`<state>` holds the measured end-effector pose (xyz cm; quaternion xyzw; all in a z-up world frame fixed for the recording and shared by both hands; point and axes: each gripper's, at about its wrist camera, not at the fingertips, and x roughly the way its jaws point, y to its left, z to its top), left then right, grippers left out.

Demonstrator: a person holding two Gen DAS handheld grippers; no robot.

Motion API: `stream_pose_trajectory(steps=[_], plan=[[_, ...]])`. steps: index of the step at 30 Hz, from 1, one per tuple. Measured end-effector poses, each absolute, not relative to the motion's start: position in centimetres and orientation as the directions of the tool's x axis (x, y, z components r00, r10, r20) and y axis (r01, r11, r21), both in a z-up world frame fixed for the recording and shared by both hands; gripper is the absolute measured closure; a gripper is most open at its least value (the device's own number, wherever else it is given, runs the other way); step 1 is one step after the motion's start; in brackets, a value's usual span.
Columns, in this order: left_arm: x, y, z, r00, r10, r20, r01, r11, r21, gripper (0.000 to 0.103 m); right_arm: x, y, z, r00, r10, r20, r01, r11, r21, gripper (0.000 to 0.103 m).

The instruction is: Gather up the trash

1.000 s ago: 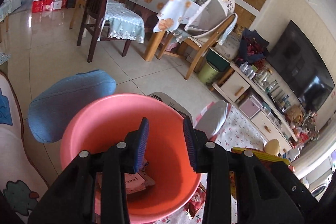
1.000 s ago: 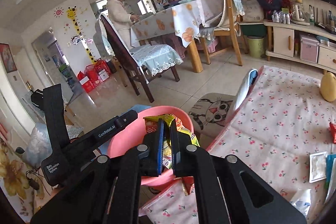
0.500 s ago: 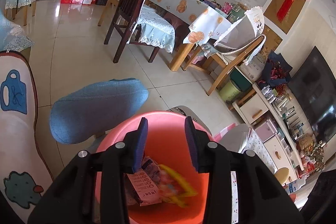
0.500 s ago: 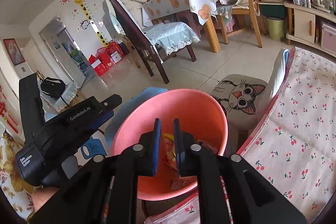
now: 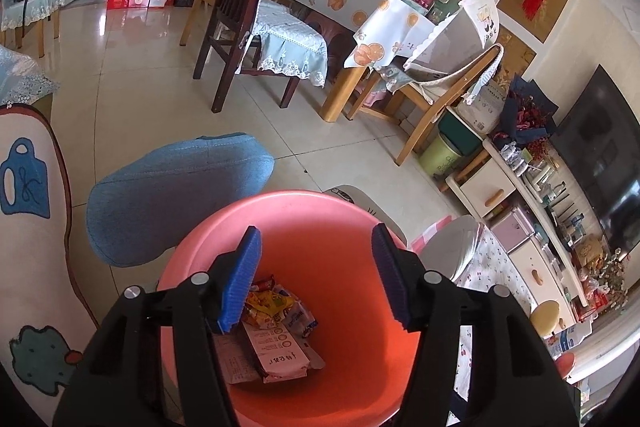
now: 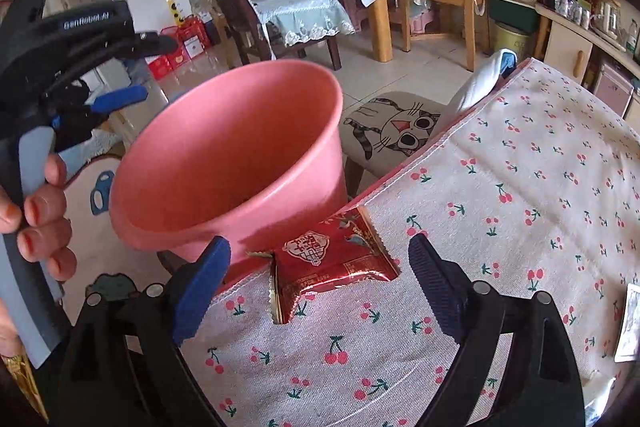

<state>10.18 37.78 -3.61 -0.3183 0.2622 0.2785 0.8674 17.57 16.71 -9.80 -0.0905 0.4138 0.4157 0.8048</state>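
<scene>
A: Why's the bin (image 6: 224,163) parked at the worktop (image 6: 520,187) edge?
B: Short drop. Wrappers (image 5: 272,331) already lie in its bottom.
A: Right hand-held gripper (image 6: 316,291)?
B: Jaws just opened wide, empty, straddling the red packet (image 6: 332,259) at the cloth edge beside the bin.
A: Left hand-held gripper (image 5: 316,279)?
B: Over the bin, jaws just opened, about half, nothing held.

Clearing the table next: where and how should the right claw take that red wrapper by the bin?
Take the red wrapper across its puffed middle, from above, one finger at each crimped end. It lies flat on the cherry cloth, already between the open right claw.
</scene>
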Motion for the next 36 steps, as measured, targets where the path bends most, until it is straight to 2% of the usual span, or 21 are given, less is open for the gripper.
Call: stream_pose_trajectory(steps=[1,5,7,11,13,23,24,25,32,33,35,36], plan=[[10.2,37.8,-3.7,0.706,0.313,-0.635,-0.65,0.643,-0.405,0.044,17.4,17.0,-10.1,0.315,0.584,-0.748,-0.752,0.635,0.179,0.023],[10.6,37.5,-3.9,0.702,0.303,-0.645,-0.651,0.64,-0.408,0.044,17.4,17.0,-11.0,0.315,0.578,-0.752,-0.751,0.637,0.174,0.027],[11.0,37.2,-3.9,0.699,0.298,-0.65,-0.648,0.648,-0.4,0.044,17.3,16.5,-10.9,0.313,0.596,-0.739,-0.75,0.633,0.192,0.036],[11.4,36.7,-3.9,0.704,0.295,-0.645,-0.637,0.663,-0.392,0.043,16.9,16.1,-10.7,0.339,0.595,-0.729,-0.749,0.639,0.173,0.038],[11.6,36.8,-4.0,0.7,0.291,-0.652,-0.638,0.665,-0.389,0.042,16.7,15.8,-10.7,0.348,0.598,-0.722,-0.741,0.647,0.178,0.045],[11.7,37.4,-4.0,0.691,0.299,-0.658,-0.657,0.64,-0.399,0.039,17.3,13.6,-10.3,0.366,0.625,-0.69,-0.678,0.686,0.262,0.061],[11.5,37.4,-3.9,0.69,0.305,-0.656,-0.66,0.639,-0.396,0.039,17.3,13.3,-10.1,0.373,0.635,-0.676,-0.672,0.688,0.276,0.069],[11.5,37.4,-4.0,0.688,0.31,-0.656,-0.662,0.637,-0.394,0.038,17.2,13.0,-9.7,0.38,0.647,-0.661,-0.666,0.687,0.29,0.082],[11.6,37.2,-4.0,0.687,0.308,-0.658,-0.662,0.64,-0.392,0.033,17.2,13.3,-8.8,0.377,0.63,-0.679,-0.675,0.689,0.264,0.08],[11.5,37.1,-4.0,0.688,0.307,-0.657,-0.659,0.644,-0.389,0.032,17.3,13.3,-8.9,0.374,0.627,-0.683,-0.671,0.691,0.268,0.076],[11.4,37.1,-4.0,0.689,0.312,-0.654,-0.658,0.647,-0.385,0.032,17.5,13.1,-9.2,0.379,0.62,-0.687,-0.663,0.7,0.267,0.063],[11.4,37.0,-4.0,0.689,0.31,-0.655,-0.658,0.645,-0.388,0.031,17.6,13.0,-9.4,0.37,0.617,-0.695,-0.658,0.702,0.273,0.05]])
